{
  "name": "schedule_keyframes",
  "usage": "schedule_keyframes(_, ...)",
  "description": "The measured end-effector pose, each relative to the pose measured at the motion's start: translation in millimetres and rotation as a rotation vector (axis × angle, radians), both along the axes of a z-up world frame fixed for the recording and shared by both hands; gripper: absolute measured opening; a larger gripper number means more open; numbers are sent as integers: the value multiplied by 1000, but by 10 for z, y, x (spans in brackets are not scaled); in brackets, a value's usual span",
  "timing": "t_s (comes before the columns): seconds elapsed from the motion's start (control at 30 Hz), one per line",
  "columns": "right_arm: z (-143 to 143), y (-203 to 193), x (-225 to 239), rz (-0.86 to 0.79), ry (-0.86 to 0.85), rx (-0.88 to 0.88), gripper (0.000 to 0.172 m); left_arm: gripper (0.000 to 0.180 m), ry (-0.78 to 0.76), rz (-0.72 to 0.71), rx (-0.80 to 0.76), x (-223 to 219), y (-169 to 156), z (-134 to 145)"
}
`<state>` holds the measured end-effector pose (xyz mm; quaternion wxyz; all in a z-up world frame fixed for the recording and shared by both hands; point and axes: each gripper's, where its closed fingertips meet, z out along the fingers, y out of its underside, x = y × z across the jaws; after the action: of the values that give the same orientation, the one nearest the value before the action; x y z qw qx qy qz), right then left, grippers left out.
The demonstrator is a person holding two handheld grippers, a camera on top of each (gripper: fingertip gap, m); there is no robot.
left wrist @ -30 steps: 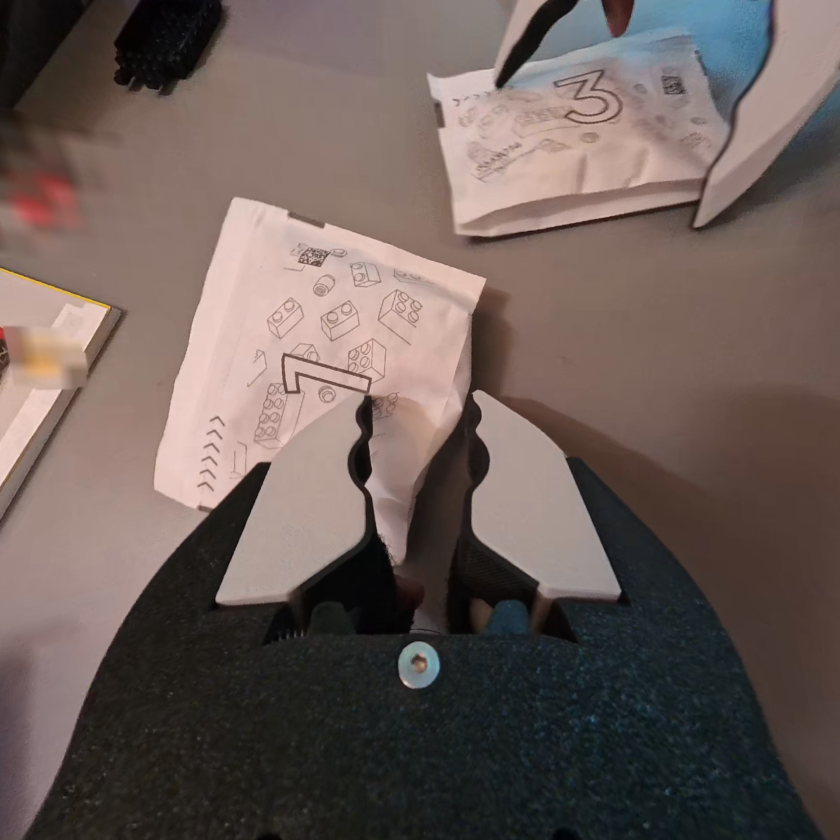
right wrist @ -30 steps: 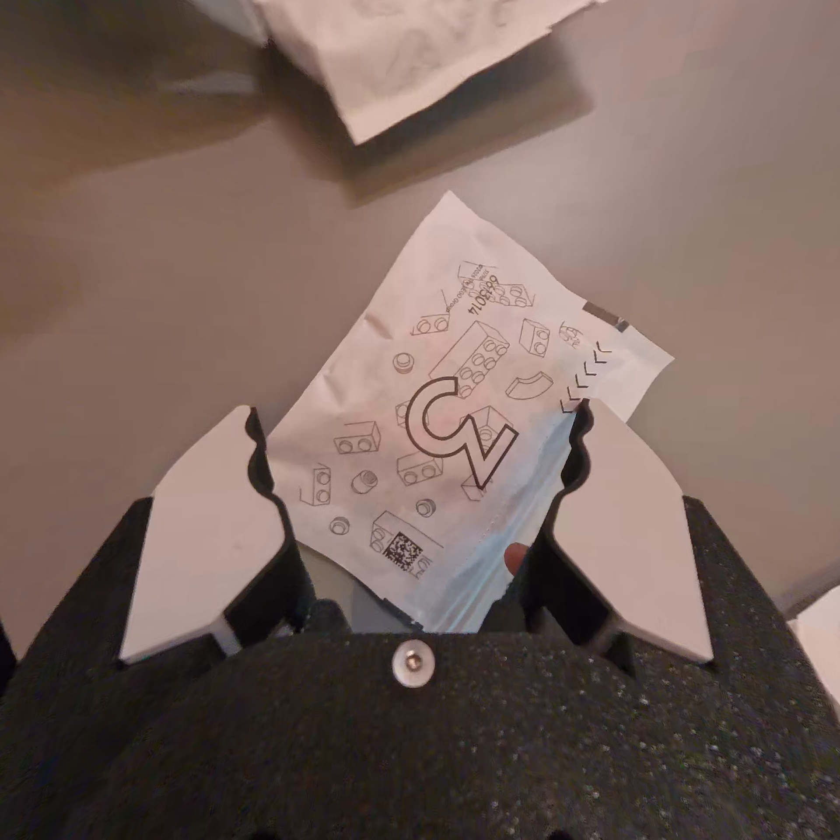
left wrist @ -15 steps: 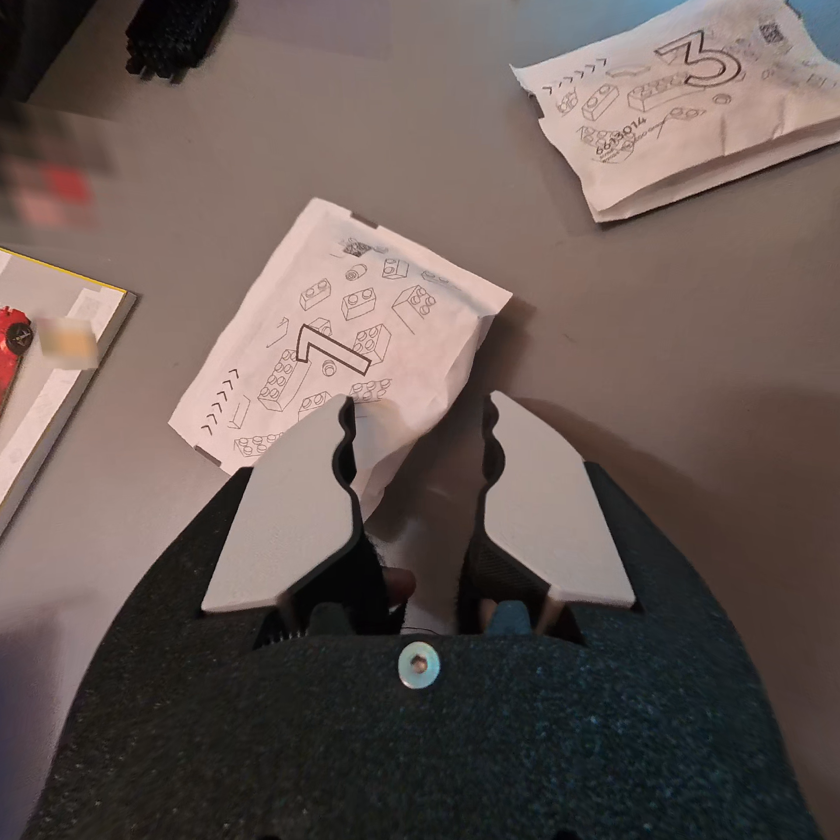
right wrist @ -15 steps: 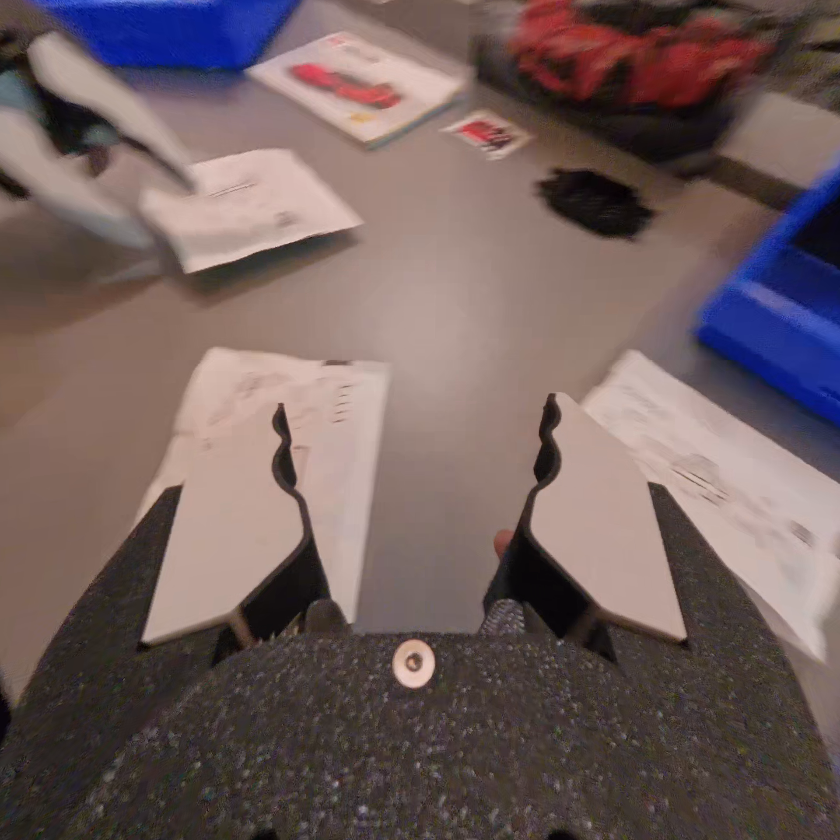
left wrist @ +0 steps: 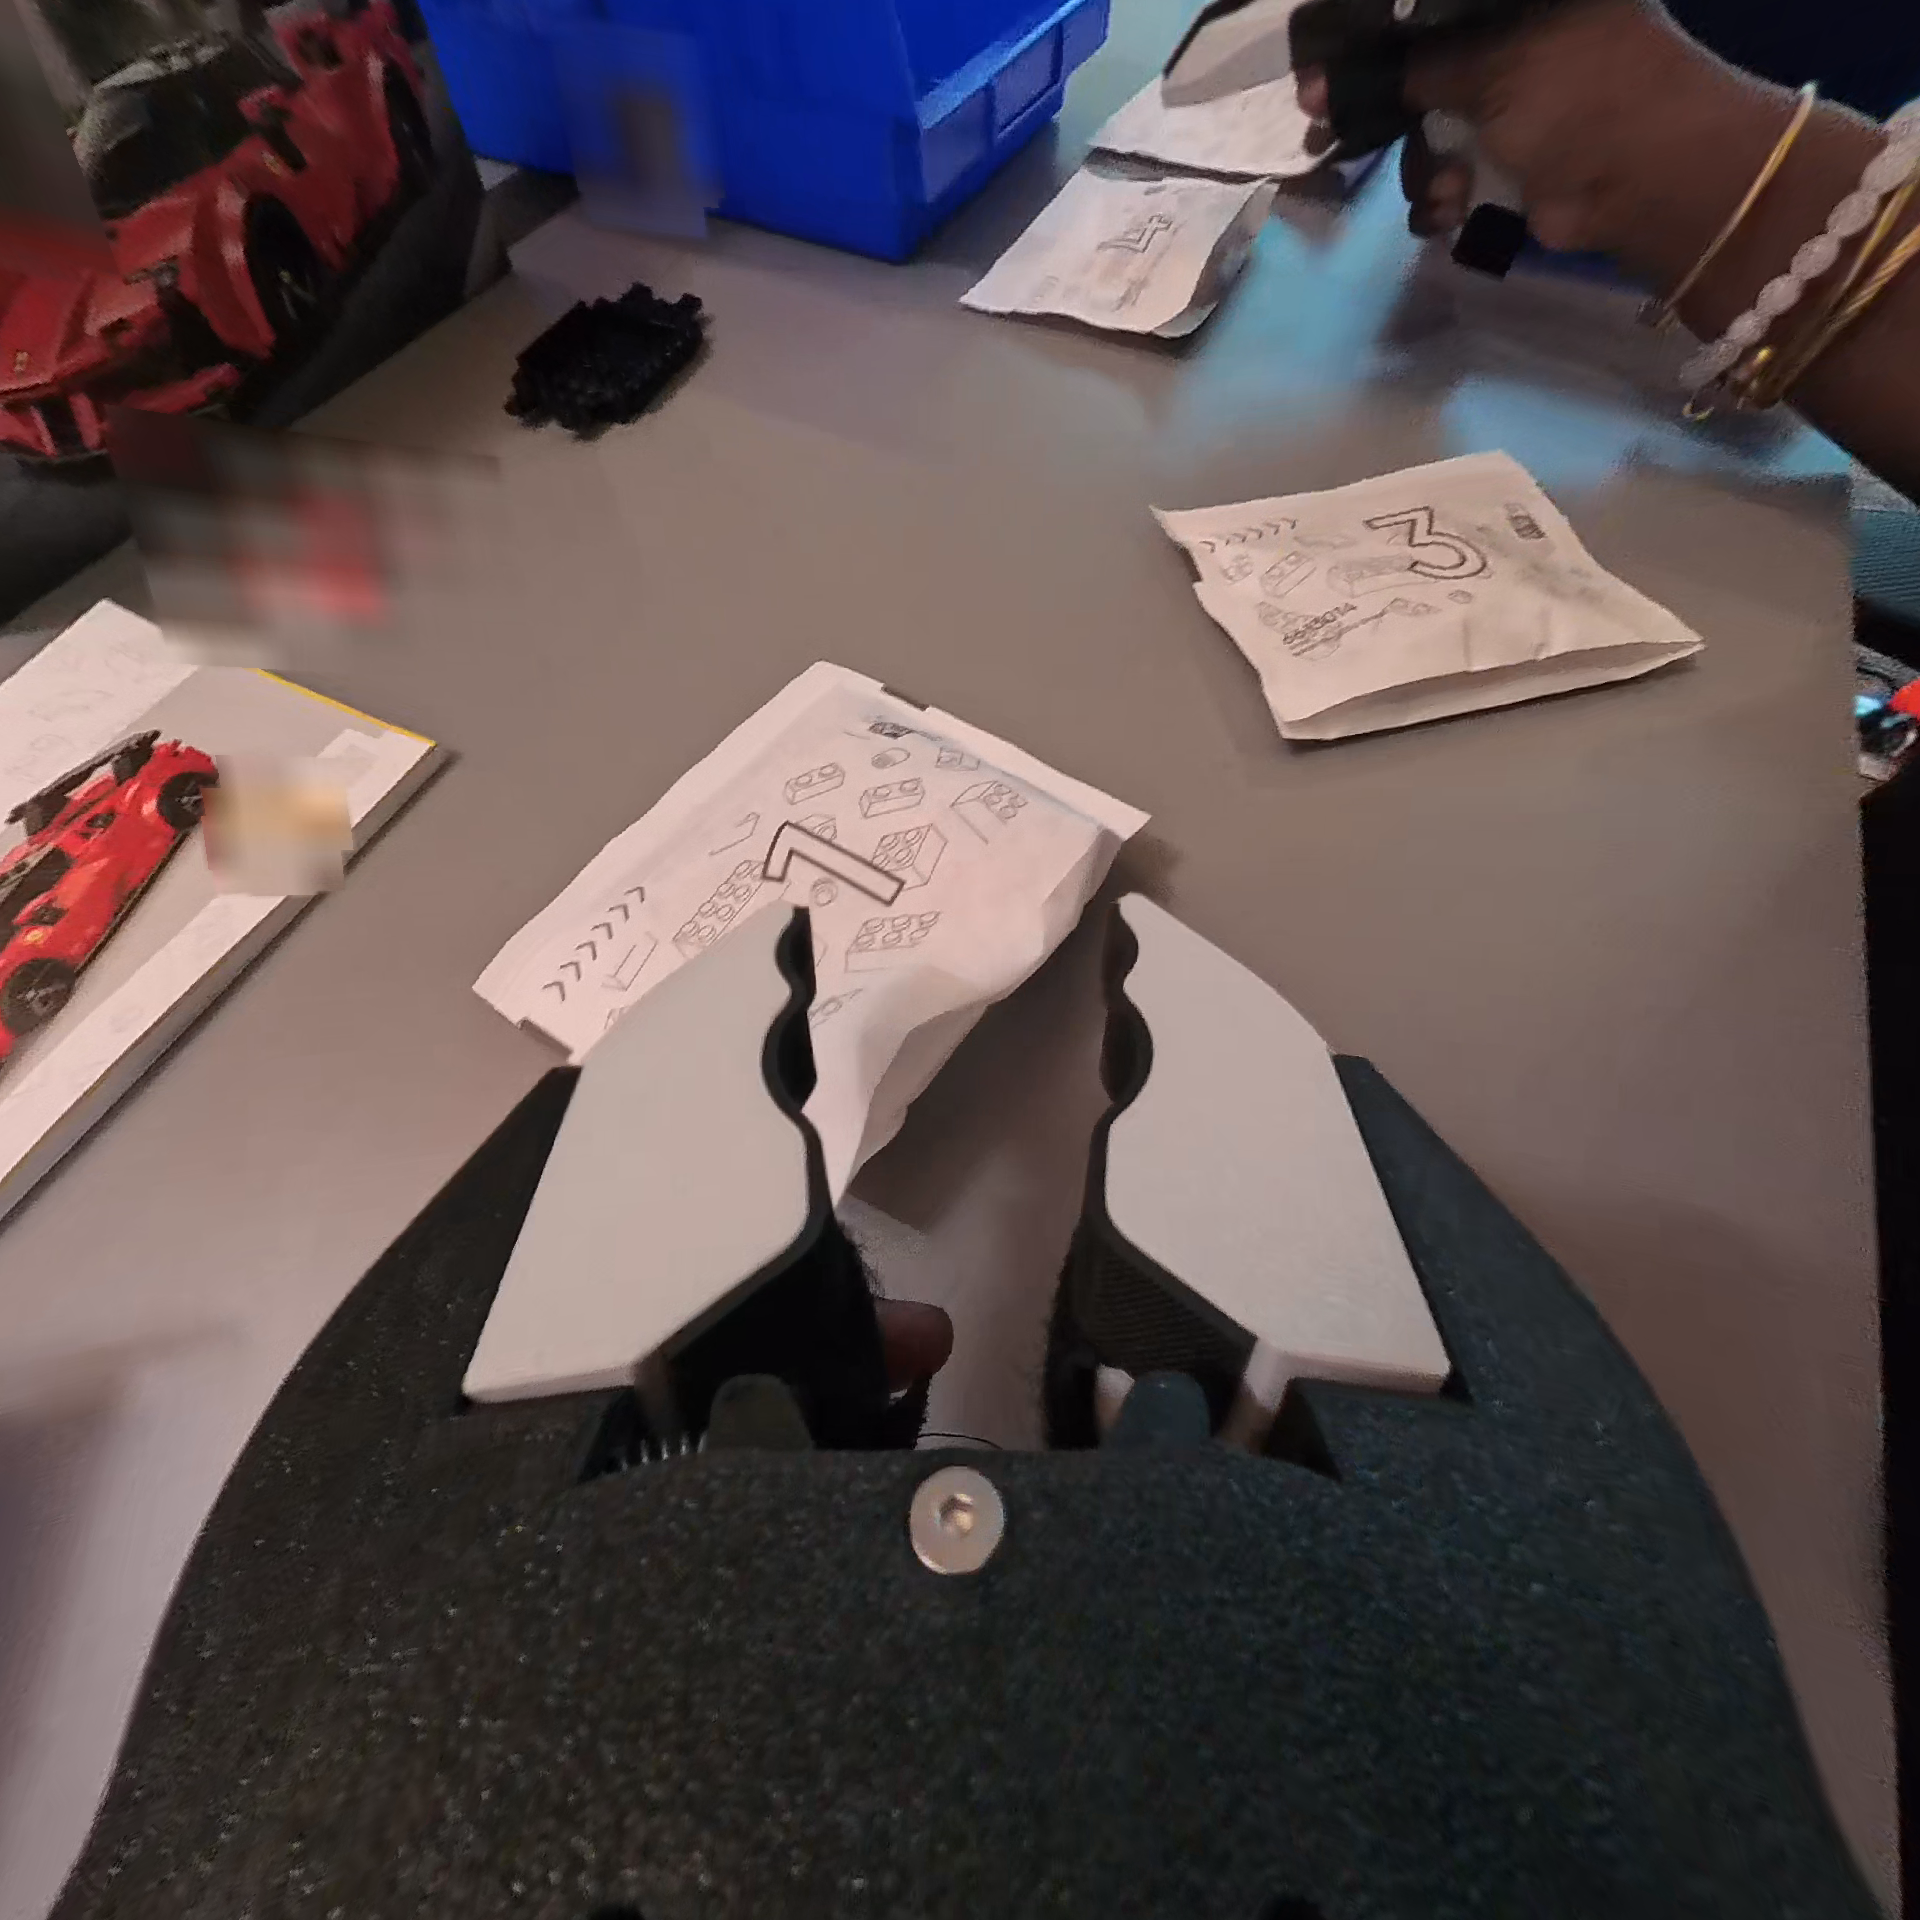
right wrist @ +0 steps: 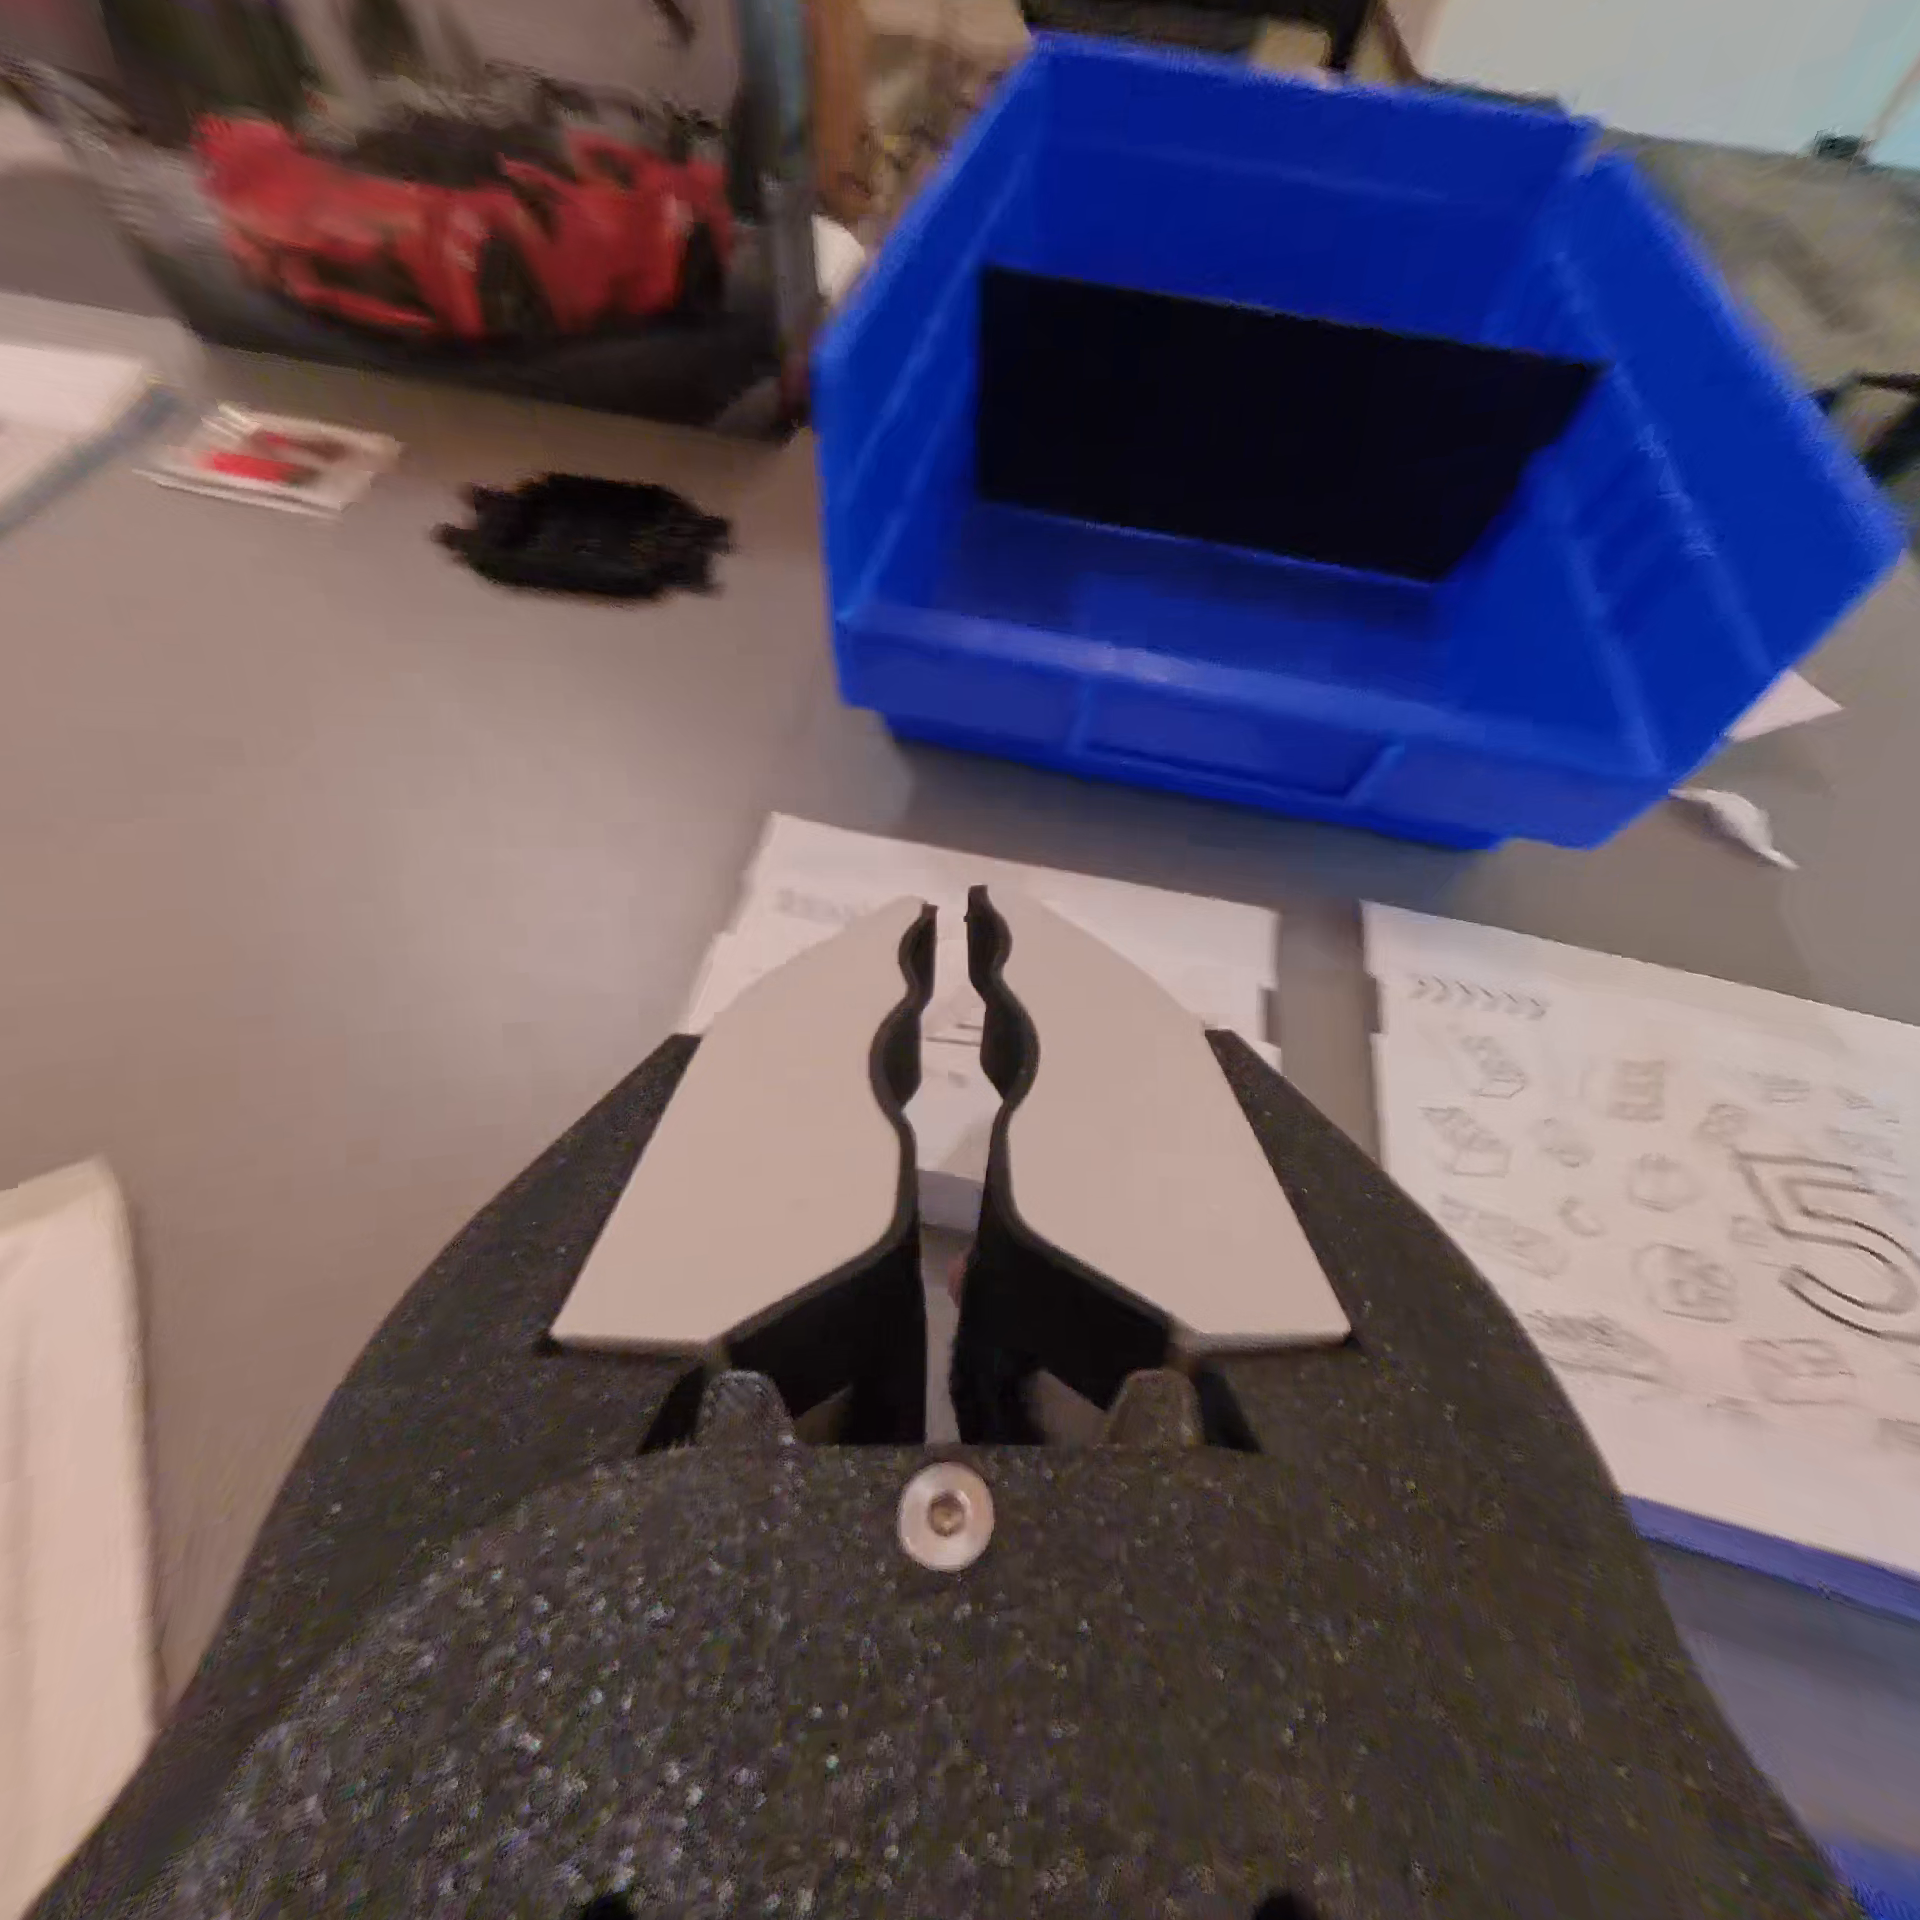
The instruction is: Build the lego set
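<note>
Left wrist view looks along two pale grey, flat-faced fingers [left wrist: 675,1122] with wavy black inner pads, set in a grainy black body; the left gripper [left wrist: 951,920] stands parted, and a crumpled corner of a white paper bag [left wrist: 935,831] rises between the fingers, lying against the left pad while the right pad stands clear of it, so nothing is clamped. That bag is printed with outline drawings of studded bricks, a row of chevrons and one large outlined numeral, writing I leave unread. Ahead and to the right of the fingers a second, flatter paper bag [left wrist: 1455,613] lies on the smooth grey surface [left wrist: 831,520]; farther ahead a third bag [left wrist: 1122,249] lies beside a glossy blue plastic bin [left wrist: 831,114]. Left of the fingers sits a booklet [left wrist: 156,831] picturing a red car, and beyond it a heap of small black parts [left wrist: 608,353]. Right wrist view is blurred: the right gripper [right wrist: 951,904] has its fingers drawn nearly together with only a thin slit between the pads, gripping nothing, above a white printed bag [right wrist: 1143,935]. Just right of them lies a larger printed bag [right wrist: 1662,1143], and ahead stands the blue bin [right wrist: 1247,707] with a dark divider.
</note>
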<state>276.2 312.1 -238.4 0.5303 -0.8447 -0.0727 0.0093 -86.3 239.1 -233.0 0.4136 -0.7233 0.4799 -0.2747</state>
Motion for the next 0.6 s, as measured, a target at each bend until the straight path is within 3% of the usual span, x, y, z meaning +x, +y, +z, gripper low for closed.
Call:
schedule_keyframes(0.13,-519,-70,23,2,-9,-324,6,52,18,13,-2,-21,21,-42)
schedule_keyframes(0.6,-520,-1102,-572,172,20,-416,1,52,96,15,-4,-20,37,-235)
